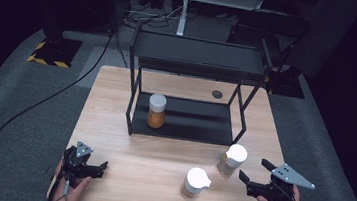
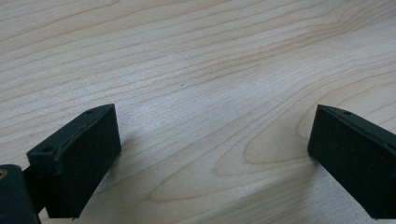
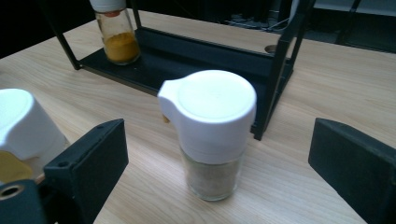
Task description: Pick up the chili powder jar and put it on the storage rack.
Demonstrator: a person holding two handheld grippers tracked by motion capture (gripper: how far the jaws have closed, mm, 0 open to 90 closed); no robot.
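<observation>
Three white-lidded spice jars are in view. One with orange powder (image 1: pixel 157 111) (image 3: pixel 116 35) stands on the lower shelf of a black rack (image 1: pixel 184 126). A jar of pale powder (image 1: pixel 232 159) (image 3: pixel 212 135) stands on the table just ahead of my right gripper (image 1: pixel 255 171), centred between its open jaws, and the pads do not touch it. Another jar with yellowish contents (image 1: pixel 195 183) (image 3: pixel 23 126) stands to its left. My left gripper (image 1: pixel 99 167) (image 2: pixel 212 154) rests low at the table's near left, open over bare wood.
The wooden table (image 1: pixel 116 99) carries the two-tier black rack (image 3: pixel 275 70) at its back middle, whose top shelf (image 1: pixel 196 57) has nothing on it. A small round hole (image 1: pixel 217 94) lies behind the rack. A black cable (image 1: pixel 40 101) runs over the grey floor at left.
</observation>
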